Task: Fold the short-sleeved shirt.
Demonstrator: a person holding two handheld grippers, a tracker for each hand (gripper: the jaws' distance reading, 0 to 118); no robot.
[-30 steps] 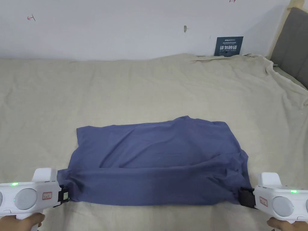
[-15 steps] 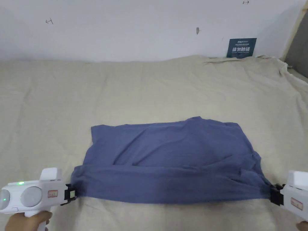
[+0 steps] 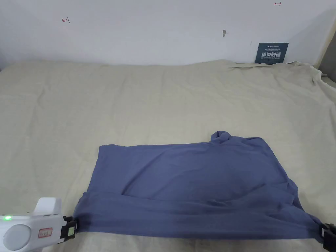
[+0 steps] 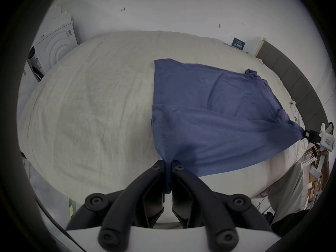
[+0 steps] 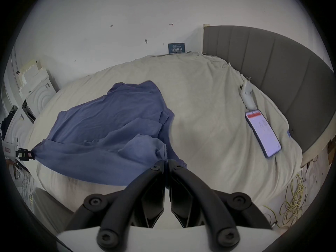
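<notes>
Since a second ago the blue shirt (image 3: 197, 183) has slid nearer — left gripper (image 4: 168, 163) and right gripper (image 5: 166, 162) each clamp a near corner, tensioning that edge for folding.

A bed (image 3: 131, 98) under a beige sheet carries a blue shirt (image 3: 197, 177) and a phone (image 5: 262, 133) beside the headboard (image 5: 272, 65).

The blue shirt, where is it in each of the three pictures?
Head view: the blue shirt lies low in the middle, on the beige sheet.
Left gripper view: shirt right of centre.
Right gripper view: shirt left of centre.
Shared landmark: the dark blue sign against the wall.
</notes>
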